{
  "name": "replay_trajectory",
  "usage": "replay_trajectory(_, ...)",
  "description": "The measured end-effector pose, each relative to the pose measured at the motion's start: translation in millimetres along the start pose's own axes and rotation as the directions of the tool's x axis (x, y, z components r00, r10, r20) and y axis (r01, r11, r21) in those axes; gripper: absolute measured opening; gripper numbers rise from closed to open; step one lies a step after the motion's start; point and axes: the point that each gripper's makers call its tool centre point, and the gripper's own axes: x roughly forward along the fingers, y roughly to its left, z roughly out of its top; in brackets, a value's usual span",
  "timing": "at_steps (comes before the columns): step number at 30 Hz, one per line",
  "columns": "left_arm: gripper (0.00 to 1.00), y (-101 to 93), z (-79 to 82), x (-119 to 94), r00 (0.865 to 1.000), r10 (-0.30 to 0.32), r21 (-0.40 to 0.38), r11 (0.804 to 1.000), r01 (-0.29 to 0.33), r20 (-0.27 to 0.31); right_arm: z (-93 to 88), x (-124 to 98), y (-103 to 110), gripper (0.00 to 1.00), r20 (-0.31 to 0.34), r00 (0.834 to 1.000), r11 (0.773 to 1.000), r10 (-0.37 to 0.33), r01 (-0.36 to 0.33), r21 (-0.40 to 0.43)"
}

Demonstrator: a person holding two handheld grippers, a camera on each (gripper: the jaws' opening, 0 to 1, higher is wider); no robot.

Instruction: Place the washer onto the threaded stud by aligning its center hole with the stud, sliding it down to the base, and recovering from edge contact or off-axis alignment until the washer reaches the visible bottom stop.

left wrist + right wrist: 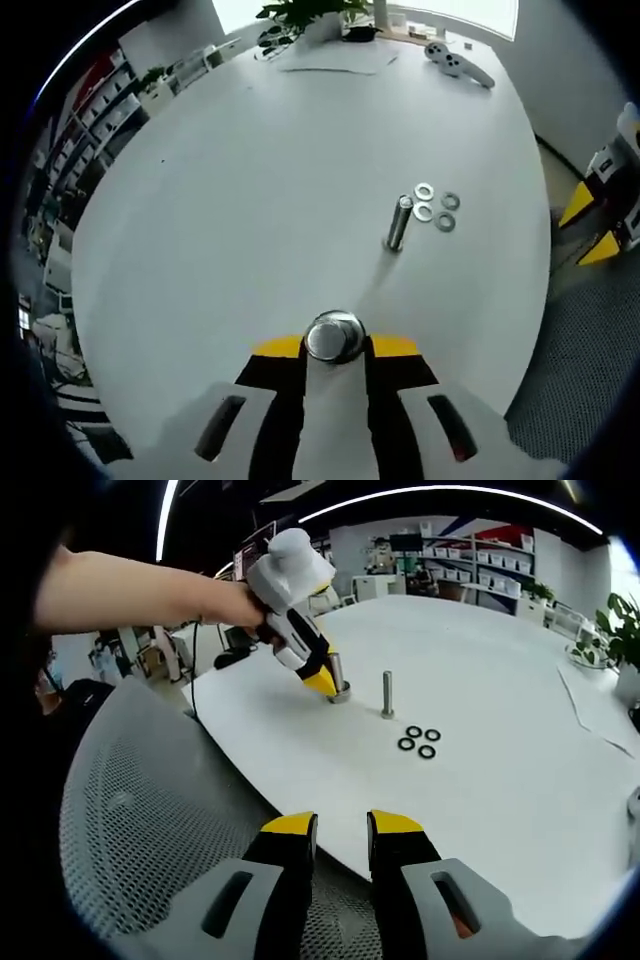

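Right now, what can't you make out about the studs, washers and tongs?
- Left tongs: in the left gripper view their tips are hidden behind the near stud they close on.
- Far stud: threads too small to read in the right gripper view.
- Washers: four beside the far stud, hole size too small to judge.
- Right tongs: open, holding nothing.

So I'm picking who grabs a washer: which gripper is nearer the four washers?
Left. The left gripper, shut on a metal stud, sits on the table just beyond the upright stud from the washers. The right gripper hangs back off the table edge.
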Motion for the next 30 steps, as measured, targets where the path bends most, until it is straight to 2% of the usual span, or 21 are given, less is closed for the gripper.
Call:
replay_trajectory(2,0.3,1.5,-1.8,-3,1.0,0.007,-0.032,0.999,-0.006,0.007,-0.1,0,0,0.23,-0.001,1.0,1.0,0.003,-0.003,-0.003)
replay_trajectory(4,0.3,1.4,-3.2,-9,1.0,0.005,-0.052,0.999,-0.004,0.013,-0.2,0,1,0.23,-0.003,1.0,1.0,0.007,-0.007,-0.007)
replay_trajectory(8,0.3,2.7,-0.3,-30,0.996,0.043,-0.105,0.994,-0.034,0.084,-1.4,1,2,0.23,-0.013,1.0,1.0,0.016,-0.016,-0.013)
replay_trajectory(11,0.3,2.6,-8.3,-43,0.992,0.069,-0.15,0.987,-0.053,0.105,-2.2,1,3,0.23,-0.019,1.0,1.0,0.02,-0.02,-0.015)
replay_trajectory(12,0.29,2.5,-8.5,-48,0.989,0.083,-0.184,0.981,-0.059,0.122,-2.6,1,3,0.23,-0.021,1.0,1.0,0.021,-0.022,-0.016)
replay_trajectory(14,0.27,-0.2,-6.2,-60,0.976,0.105,-0.247,0.967,-0.055,0.192,-3.0,1,3,0.23,-0.024,0.999,1.0,0.023,-0.024,-0.016)
replay_trajectory(16,0.27,-4.6,-15.0,-67,0.976,0.114,-0.249,0.966,-0.066,0.186,-3.1,1,3,0.23,-0.024,0.999,1.0,0.021,-0.022,-0.015)
replay_trajectory(18,0.27,-4.4,-24.8,-76,0.967,0.165,-0.276,0.955,-0.108,0.195,-3.5,1,3,0.23,-0.026,0.999,1.0,0.021,-0.022,-0.015)
replay_trajectory(19,0.27,-7.4,-26.6,-80,0.962,0.17,-0.282,0.954,-0.105,0.216,-3.8,2,3,0.23,-0.027,0.999,1.0,0.022,-0.022,-0.015)
replay_trajectory(20,0.27,-9.6,-25.9,-88,0.944,0.186,-0.311,0.945,-0.097,0.271,-3.8,2,3,0.23,-0.027,0.999,1.0,0.022,-0.023,-0.015)
replay_trajectory(21,0.27,-11.3,-28.8,-92,0.94,0.192,-0.329,0.94,-0.093,0.281,-3.8,1,3,0.23,-0.027,0.999,1.0,0.022,-0.023,-0.014)
replay_trajectory(24,0.27,-8.9,-49.3,-108,0.931,0.251,-0.38,0.915,-0.138,0.264,-3.7,1,2,0.23,-0.026,0.999,1.0,0.021,-0.021,-0.012)
replay_trajectory(25,0.27,-9.9,-53.7,-112,0.93,0.258,-0.397,0.907,-0.14,0.261,-3.2,1,2,0.23,-0.022,1.0,1.0,0.02,-0.021,-0.012)
replay_trajectory(27,0.27,-9.4,-62.4,-123,0.917,0.288,-0.453,0.881,-0.14,0.277,-2.8,1,2,0.23,-0.018,1.0,1.0,0.018,-0.019,-0.009)
replay_trajectory(30,0.27,-10.2,-77.9,-134,0.91,0.31,-0.497,0.856,-0.142,0.276,-3.3,1,3,0.23,-0.023,1.0,1.0,0.022,-0.022,-0.013)
